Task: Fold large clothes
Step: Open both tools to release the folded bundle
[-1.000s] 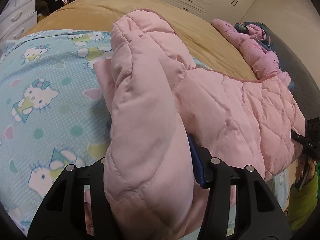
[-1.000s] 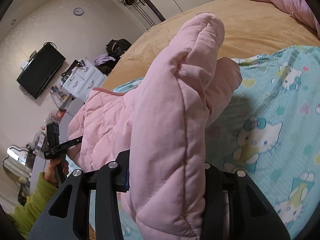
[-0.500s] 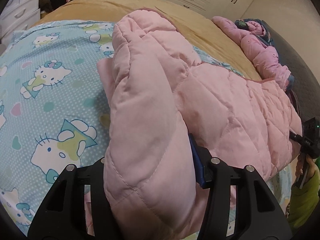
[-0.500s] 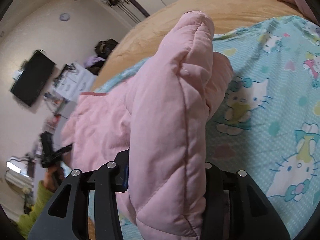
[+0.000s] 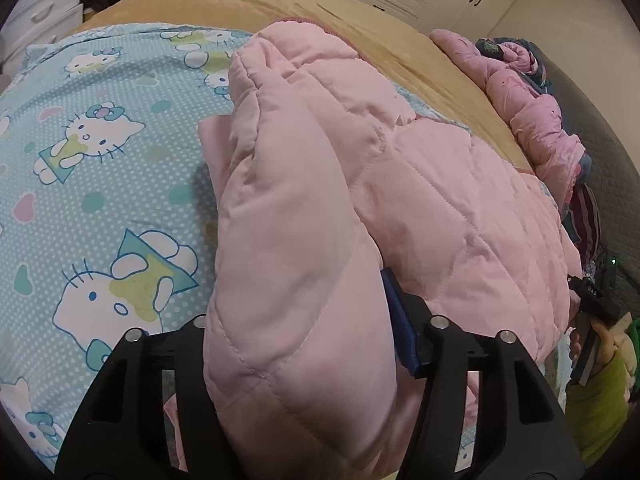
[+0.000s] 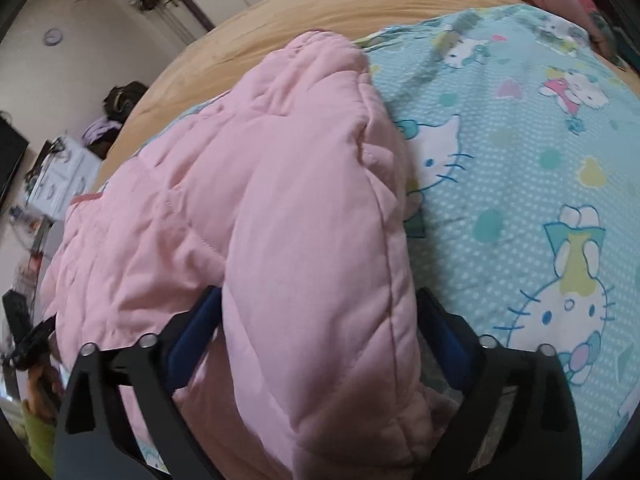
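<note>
Left gripper [image 5: 304,344] clamped on a thick fold of the pink quilted jacket [image 5: 420,200]; right gripper [image 6: 316,344] likewise clamped on its padded edge. Jacket bunched and puffy, lying on the cartoon-cat sheet [image 5: 100,160] of the bed [image 5: 320,4], lower and flatter than a second ago.

A pale pink quilted jacket [image 5: 400,200] is seen on a light blue, white-dotted sheet [image 5: 100,184] printed with cartoon cats. A tan blanket [image 5: 280,4] is visible beyond; blurred dark clothing possibly lies farther off.
</note>
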`<state>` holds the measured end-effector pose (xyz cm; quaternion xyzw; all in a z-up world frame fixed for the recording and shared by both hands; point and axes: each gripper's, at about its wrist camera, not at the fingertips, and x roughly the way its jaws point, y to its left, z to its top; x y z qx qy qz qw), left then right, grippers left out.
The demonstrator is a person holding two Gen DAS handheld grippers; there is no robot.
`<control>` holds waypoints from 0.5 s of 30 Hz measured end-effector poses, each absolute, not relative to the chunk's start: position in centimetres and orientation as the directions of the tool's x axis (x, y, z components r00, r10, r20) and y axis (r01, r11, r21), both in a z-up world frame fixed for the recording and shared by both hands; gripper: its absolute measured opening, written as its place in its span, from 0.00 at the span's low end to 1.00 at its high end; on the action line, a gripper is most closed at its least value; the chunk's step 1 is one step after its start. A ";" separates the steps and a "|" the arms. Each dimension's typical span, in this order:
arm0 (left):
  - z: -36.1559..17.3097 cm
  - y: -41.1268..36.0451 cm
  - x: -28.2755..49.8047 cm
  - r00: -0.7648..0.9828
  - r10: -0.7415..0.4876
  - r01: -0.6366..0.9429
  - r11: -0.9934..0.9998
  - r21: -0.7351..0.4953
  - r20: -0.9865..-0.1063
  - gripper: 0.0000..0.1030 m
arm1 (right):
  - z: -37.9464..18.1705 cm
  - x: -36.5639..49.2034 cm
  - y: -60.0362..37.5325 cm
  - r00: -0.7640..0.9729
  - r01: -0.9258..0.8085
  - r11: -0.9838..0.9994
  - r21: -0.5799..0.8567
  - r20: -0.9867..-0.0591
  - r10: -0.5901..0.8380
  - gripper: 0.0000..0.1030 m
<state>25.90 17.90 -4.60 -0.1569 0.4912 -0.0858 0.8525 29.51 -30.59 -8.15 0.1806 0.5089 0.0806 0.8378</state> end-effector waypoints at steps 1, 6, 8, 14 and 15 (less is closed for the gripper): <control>-4.6 17.9 25.9 0.503 -0.299 -0.009 0.937 -0.350 -0.811 0.53 | -8.4 29.7 -31.2 0.473 0.050 0.923 0.382 -0.823 0.314 0.96; -4.4 17.9 25.5 0.500 -0.248 -0.007 0.957 -0.290 -0.830 0.78 | -8.0 28.5 -31.6 0.522 0.067 0.943 0.325 -0.817 0.245 0.96; -4.0 18.0 25.3 0.498 -0.234 -0.003 0.963 -0.271 -0.835 0.82 | -7.8 27.9 -31.8 0.534 0.084 0.945 0.316 -0.815 0.225 0.96; -2.0 18.5 23.9 0.545 -0.150 -0.024 0.981 -0.194 -0.825 0.91 | -6.5 25.6 -32.0 0.568 0.088 0.945 0.315 -0.795 0.212 0.96; -1.5 18.6 23.6 0.559 -0.145 -0.026 0.981 -0.192 -0.816 0.91 | -6.1 25.1 -32.1 0.578 0.089 0.943 0.321 -0.788 0.213 0.96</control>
